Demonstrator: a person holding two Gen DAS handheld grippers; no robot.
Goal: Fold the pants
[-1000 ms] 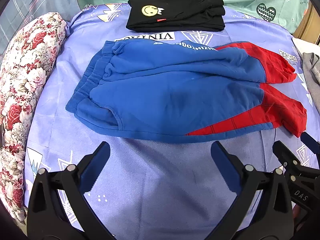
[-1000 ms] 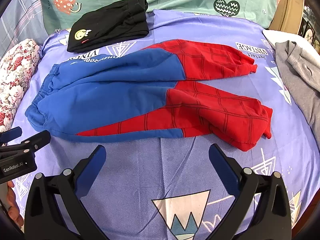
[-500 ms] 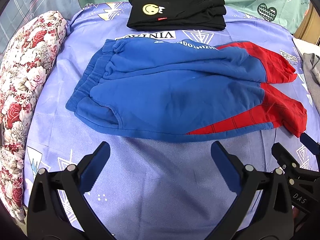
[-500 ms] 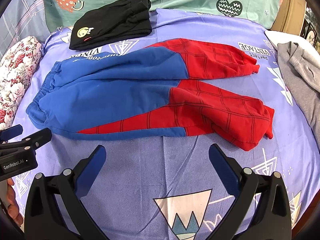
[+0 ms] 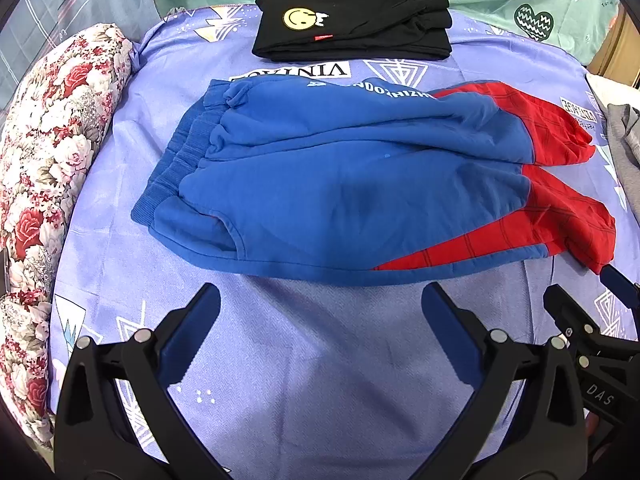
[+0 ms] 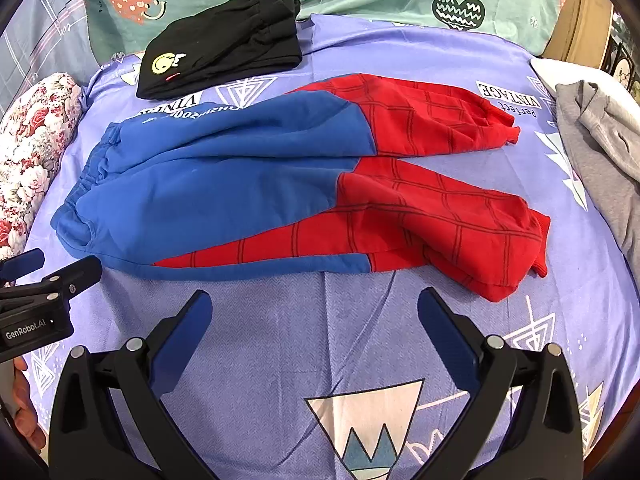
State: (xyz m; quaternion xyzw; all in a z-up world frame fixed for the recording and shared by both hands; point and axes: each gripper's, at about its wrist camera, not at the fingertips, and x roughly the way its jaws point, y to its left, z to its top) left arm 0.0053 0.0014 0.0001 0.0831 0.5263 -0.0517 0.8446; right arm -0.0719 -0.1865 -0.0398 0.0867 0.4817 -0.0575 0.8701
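- The pants (image 6: 248, 188) lay spread flat on the lilac printed bedsheet (image 6: 360, 340), waistband toward the floral bolster (image 5: 44, 184), both legs running right and slightly splayed.
- Fabric looked like thick fleece: blue upper, red lower legs with a dark grid print, ribbed elastic waistband (image 5: 172, 172) gathered into puckers.
- Judged soft, limp, moderately heavy; likely to sag and bunch if lifted by one point. It should not slip on the sheet.
- Best holds seemed to be the near waistband corner and the near red cuff (image 6: 520, 264).
- Left gripper (image 5: 320, 336) hovered short of the near hem, fingers wide apart, empty.
- Right gripper (image 6: 314, 332) likewise spread and empty.
- Folded black garment (image 6: 224, 40) sat beyond the pants; grey garment (image 6: 600, 152) lay at right.
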